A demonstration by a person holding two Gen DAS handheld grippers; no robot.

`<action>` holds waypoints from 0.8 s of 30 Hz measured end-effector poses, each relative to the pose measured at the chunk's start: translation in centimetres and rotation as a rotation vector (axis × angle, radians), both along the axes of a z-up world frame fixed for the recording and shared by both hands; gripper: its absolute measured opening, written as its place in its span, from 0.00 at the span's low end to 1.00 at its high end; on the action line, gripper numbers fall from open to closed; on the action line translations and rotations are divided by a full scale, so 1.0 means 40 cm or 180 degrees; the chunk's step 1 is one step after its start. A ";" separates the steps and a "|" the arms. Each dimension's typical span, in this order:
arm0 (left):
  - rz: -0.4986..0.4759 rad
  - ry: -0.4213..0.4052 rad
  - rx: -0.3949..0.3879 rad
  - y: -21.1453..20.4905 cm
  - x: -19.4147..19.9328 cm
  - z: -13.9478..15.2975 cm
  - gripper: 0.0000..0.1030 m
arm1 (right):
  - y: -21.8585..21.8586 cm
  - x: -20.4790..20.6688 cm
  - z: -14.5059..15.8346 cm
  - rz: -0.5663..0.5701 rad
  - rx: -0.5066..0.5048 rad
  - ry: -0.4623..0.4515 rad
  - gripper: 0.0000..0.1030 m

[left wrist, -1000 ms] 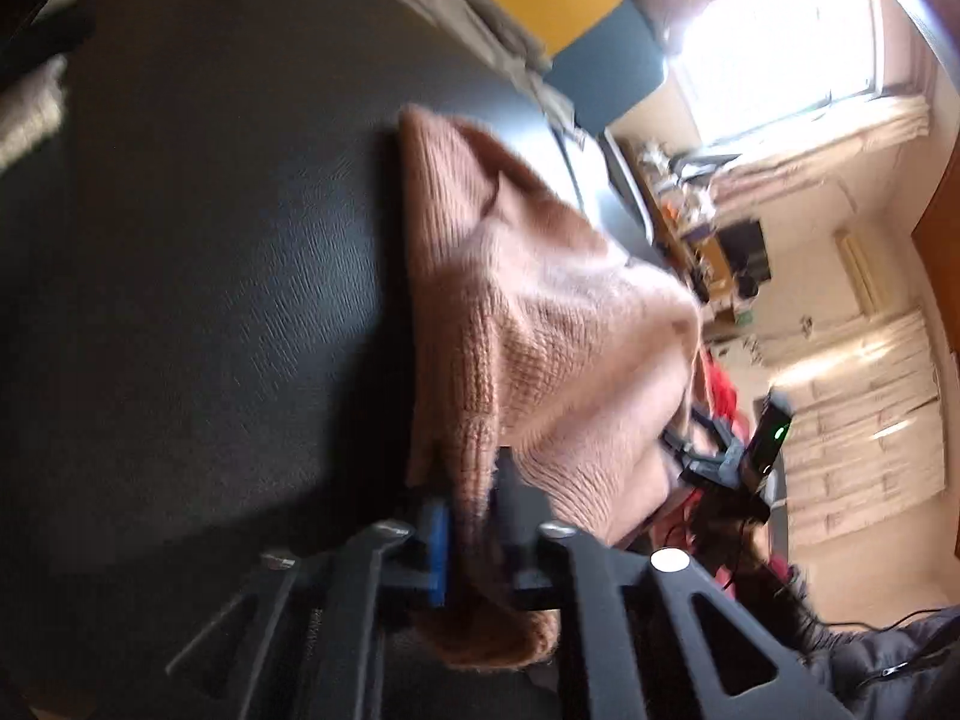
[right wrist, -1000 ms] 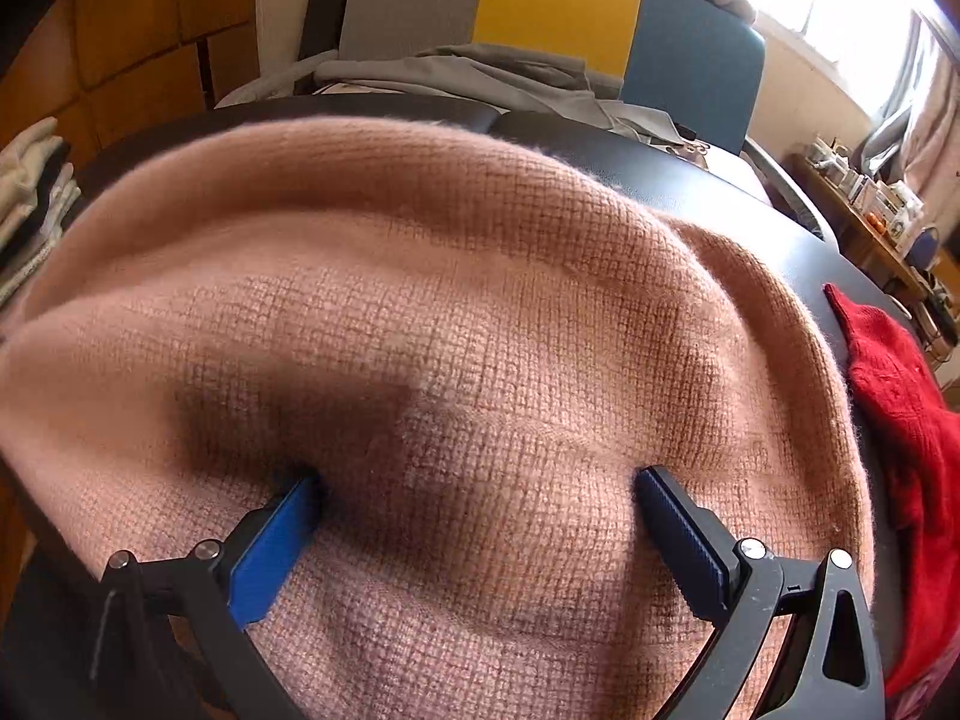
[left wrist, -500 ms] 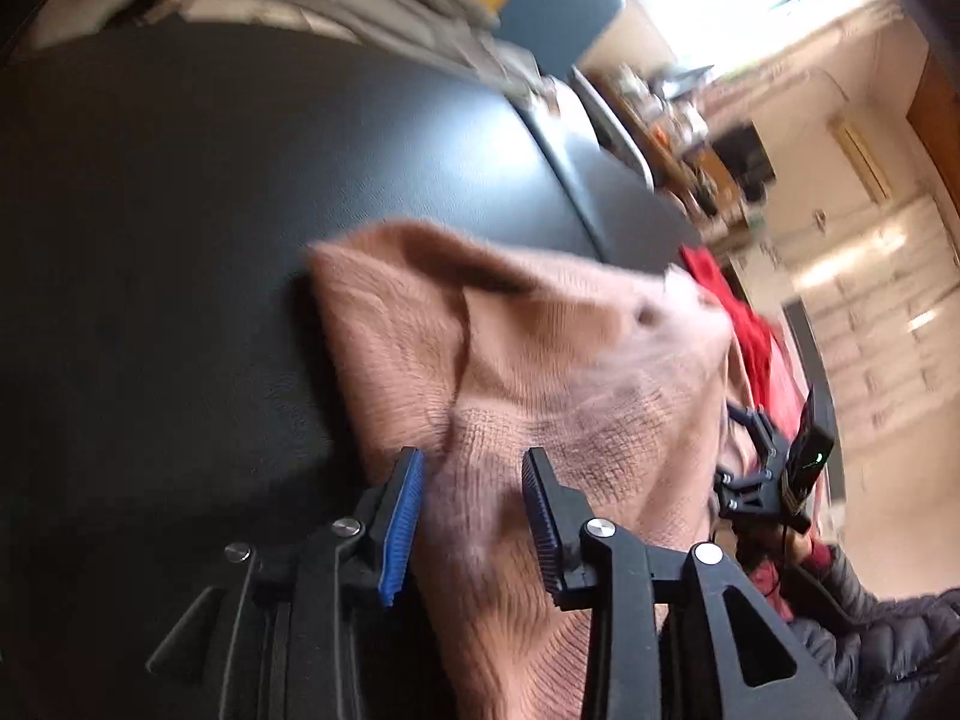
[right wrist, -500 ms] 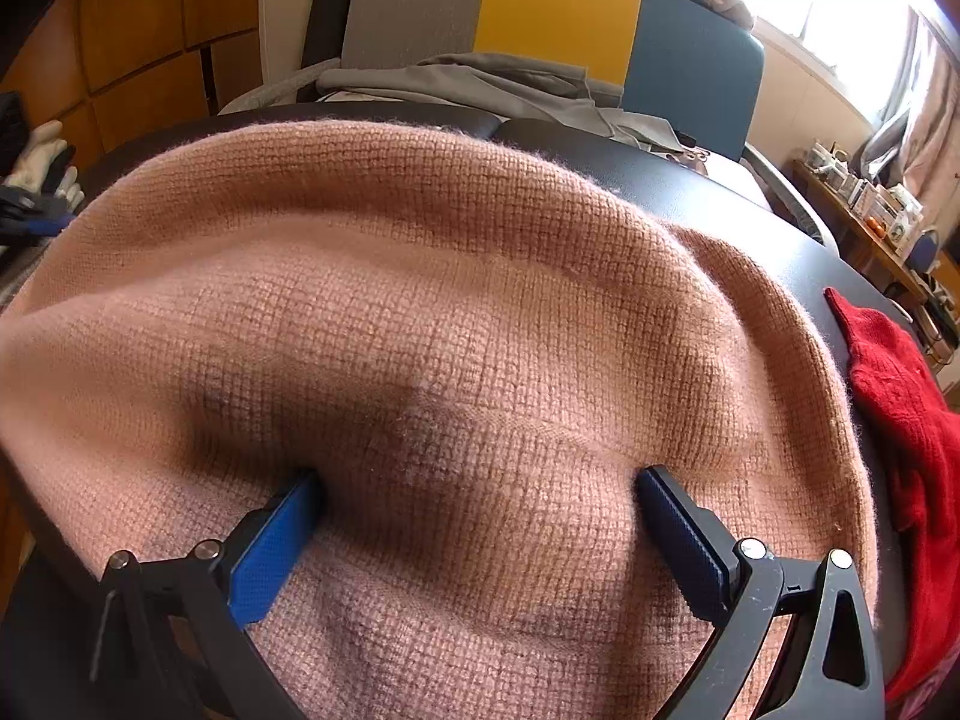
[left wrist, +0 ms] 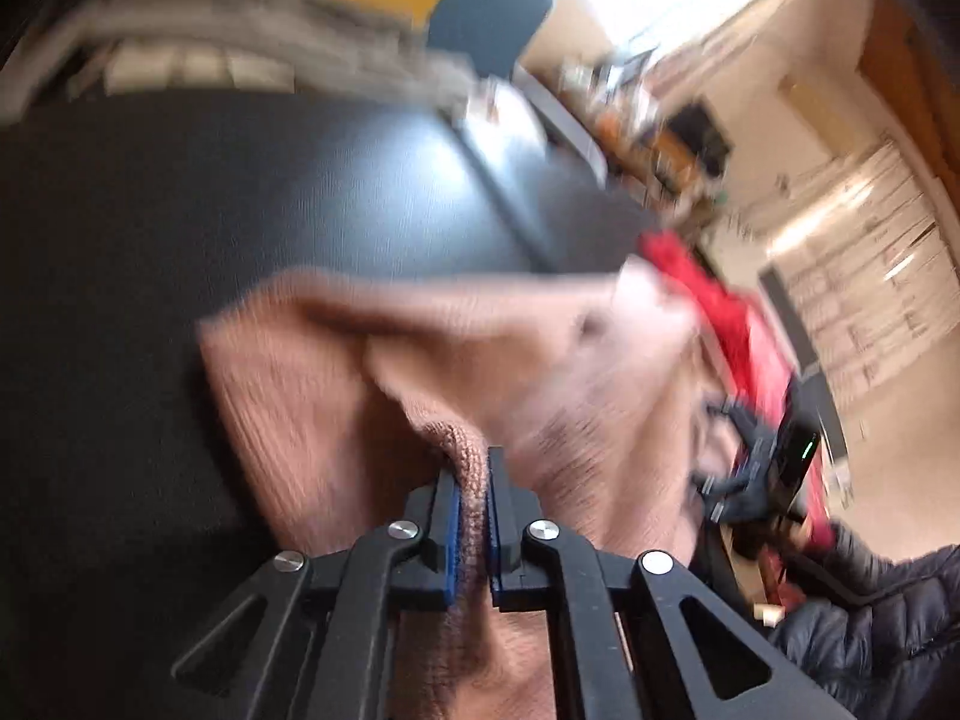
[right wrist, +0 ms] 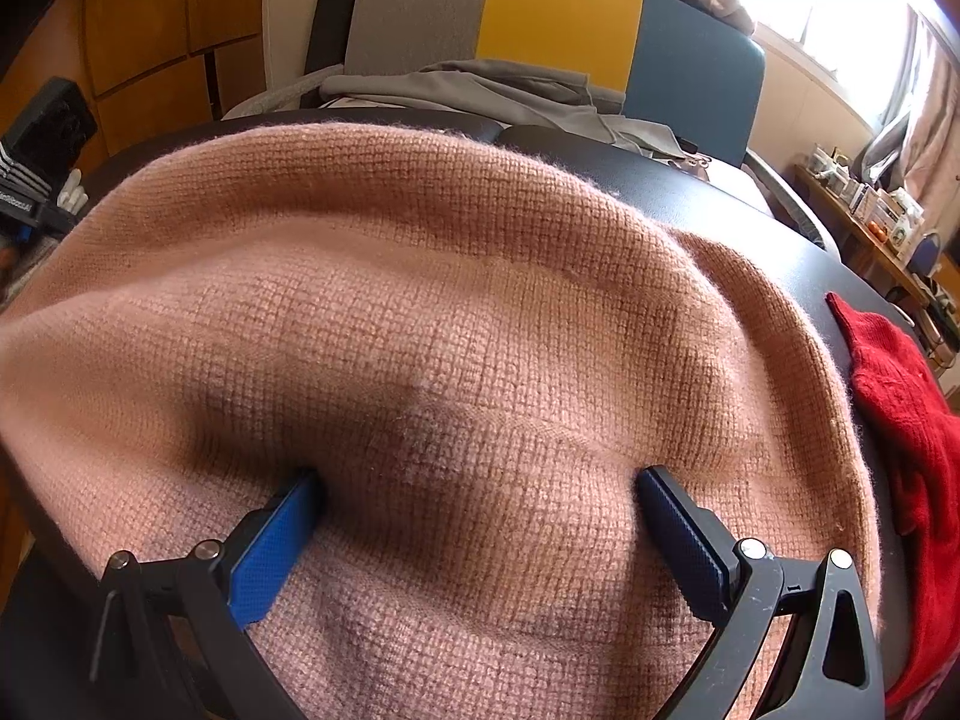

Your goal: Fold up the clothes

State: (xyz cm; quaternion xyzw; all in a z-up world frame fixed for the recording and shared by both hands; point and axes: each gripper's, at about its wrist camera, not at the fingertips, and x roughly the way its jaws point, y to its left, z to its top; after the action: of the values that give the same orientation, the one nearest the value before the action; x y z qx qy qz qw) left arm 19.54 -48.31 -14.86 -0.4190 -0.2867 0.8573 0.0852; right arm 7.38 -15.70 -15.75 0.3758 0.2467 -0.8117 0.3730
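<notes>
1. Pink knit fills the near field of both views: a salmon-pink sweater lies spread on the black table, its weave sharp in the right wrist view and smeared by blur in the left.
2. Nearest the left camera, the left gripper has its blue-padded jaws drawn almost together, pinching a thick ridge of the sweater between them; the fabric bunches upward from the pinch.
3. Nearest the right camera, the right gripper stands with its jaws spread wide, both tips pressed down into the sweater. It grips nothing; the knit dimples between the two blue pads.
4. Just beyond, on the right side of the sweater, a red garment lies on the table, its edge touching or just beside the pink knit. The left view shows the same red garment past the sweater's far edge.
5. Farther along in the left view, the right gripper appears dark and small at the sweater's right side, with a green light on its body.
6. Behind the table sits a chair with grey, yellow and blue back panels, and grey clothing is draped over its seat.
7. Farthest off are wooden wall panels to the left and a bright window with curtains to the right.
</notes>
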 end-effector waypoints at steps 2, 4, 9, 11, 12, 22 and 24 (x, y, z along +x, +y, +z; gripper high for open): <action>0.0220 0.0425 0.0023 -0.021 0.035 0.056 0.05 | 0.000 0.000 0.000 0.0003 0.0001 -0.0002 1.00; 0.0372 0.0741 -0.0011 -0.033 0.063 0.090 0.05 | 0.001 0.000 0.000 0.0003 -0.0006 0.0003 1.00; 0.0436 0.0325 -0.0533 -0.024 0.049 -0.002 0.05 | 0.002 0.000 -0.004 0.0004 -0.0028 0.0024 1.00; 0.0677 0.0065 -0.0576 -0.037 0.032 -0.040 0.10 | 0.002 0.000 -0.006 0.0008 -0.0032 0.0032 1.00; 0.0817 0.0022 -0.0538 -0.045 0.026 -0.052 0.11 | 0.003 -0.001 -0.006 0.0008 -0.0036 0.0028 1.00; 0.1492 0.0229 -0.1142 0.059 0.059 0.101 0.20 | 0.003 -0.006 -0.008 0.0022 -0.0052 0.0031 1.00; 0.1295 0.0367 -0.1038 0.129 0.068 0.114 0.21 | 0.003 -0.006 -0.010 0.0019 -0.0063 0.0037 1.00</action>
State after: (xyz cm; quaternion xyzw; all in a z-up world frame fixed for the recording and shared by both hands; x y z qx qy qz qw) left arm 22.27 -43.17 -10.32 -0.3114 -0.2177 0.9142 -0.1413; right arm 7.16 -15.57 -16.16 0.3666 0.2420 -0.8151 0.3777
